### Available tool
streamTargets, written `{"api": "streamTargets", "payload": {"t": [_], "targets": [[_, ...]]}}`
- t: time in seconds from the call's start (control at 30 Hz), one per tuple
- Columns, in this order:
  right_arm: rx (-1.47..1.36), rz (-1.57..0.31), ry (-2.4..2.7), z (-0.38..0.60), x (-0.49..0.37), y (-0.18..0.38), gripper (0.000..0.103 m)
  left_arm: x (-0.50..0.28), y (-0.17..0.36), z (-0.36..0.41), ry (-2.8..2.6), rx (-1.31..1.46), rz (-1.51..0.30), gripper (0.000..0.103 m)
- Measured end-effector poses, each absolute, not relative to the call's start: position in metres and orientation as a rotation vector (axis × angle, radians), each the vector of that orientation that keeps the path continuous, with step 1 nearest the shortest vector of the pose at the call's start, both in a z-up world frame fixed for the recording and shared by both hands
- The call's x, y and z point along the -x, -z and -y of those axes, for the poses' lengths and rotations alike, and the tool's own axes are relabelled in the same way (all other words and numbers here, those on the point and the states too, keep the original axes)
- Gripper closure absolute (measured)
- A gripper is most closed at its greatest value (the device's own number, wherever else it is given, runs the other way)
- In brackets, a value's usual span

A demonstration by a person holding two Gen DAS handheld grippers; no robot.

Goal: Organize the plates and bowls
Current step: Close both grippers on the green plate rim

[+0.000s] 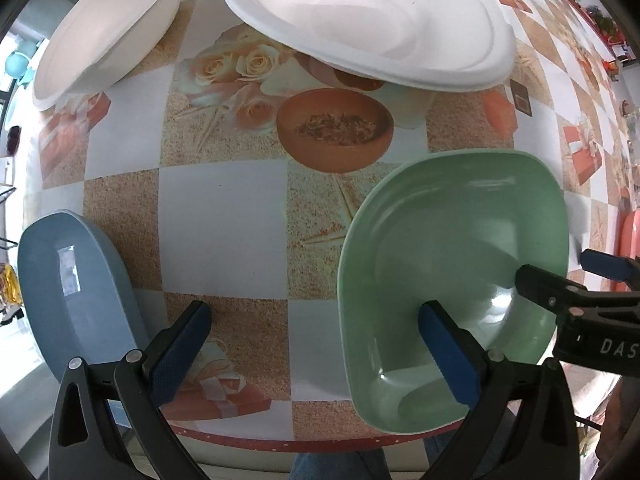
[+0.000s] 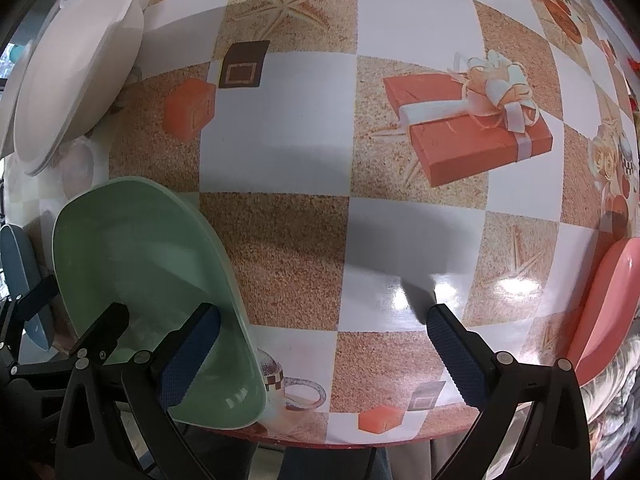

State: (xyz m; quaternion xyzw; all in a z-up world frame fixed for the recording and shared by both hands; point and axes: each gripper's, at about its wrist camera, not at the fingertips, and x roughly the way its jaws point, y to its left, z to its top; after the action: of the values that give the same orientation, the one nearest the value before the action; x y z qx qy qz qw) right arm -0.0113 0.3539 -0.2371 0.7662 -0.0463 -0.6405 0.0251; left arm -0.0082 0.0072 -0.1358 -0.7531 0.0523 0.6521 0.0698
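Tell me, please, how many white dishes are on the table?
2. One white dish sits at the table's far left; the other white dish is far centre, tilted on something beneath it. More may lie outside the views.

Around the green bowl (image 1: 452, 264) at the table's near edge, bare checkered cloth (image 1: 220, 216) lies open to its left as far as the blue dish (image 1: 68, 292), two white plates (image 1: 360, 20) block the far side, and a pink dish (image 2: 608, 304) bounds the open stretch to its right.
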Motion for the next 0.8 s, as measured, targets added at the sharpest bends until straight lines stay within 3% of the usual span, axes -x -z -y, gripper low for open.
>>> {"api": "streamTargets", "payload": {"t": [0.13,0.23,0.43,0.63,0.67,0.7,0.8], "targets": [[-2.38,0.149,1.979,-0.362,0.003,0.235,0.0,0.009,0.141,-0.01,-1.958,2.263,-0.171,0.0],[-2.373,0.125,1.986,-0.367,-0.008,0.223,0.006,0.01,0.141,-0.014,-1.939,2.273,-0.189,0.0],[-2.301,0.062,2.004,-0.354,-0.017,0.21,0.037,0.001,0.141,-0.033,-1.922,2.237,-0.258,0.01],[-2.247,0.085,1.962,-0.344,-0.016,0.204,0.075,0.003,0.143,-0.045,-1.911,2.205,-0.239,0.035],[-2.249,0.117,1.942,-0.341,-0.02,0.201,0.087,0.003,0.142,-0.049,-1.911,2.19,-0.236,0.048],[-2.264,0.124,1.939,-0.341,-0.021,0.201,0.087,0.004,0.14,-0.052,-1.91,2.172,-0.236,0.059],[-2.284,0.134,1.927,-0.343,-0.023,0.2,0.087,0.007,0.143,-0.055,-1.908,2.172,-0.241,0.066]]}}
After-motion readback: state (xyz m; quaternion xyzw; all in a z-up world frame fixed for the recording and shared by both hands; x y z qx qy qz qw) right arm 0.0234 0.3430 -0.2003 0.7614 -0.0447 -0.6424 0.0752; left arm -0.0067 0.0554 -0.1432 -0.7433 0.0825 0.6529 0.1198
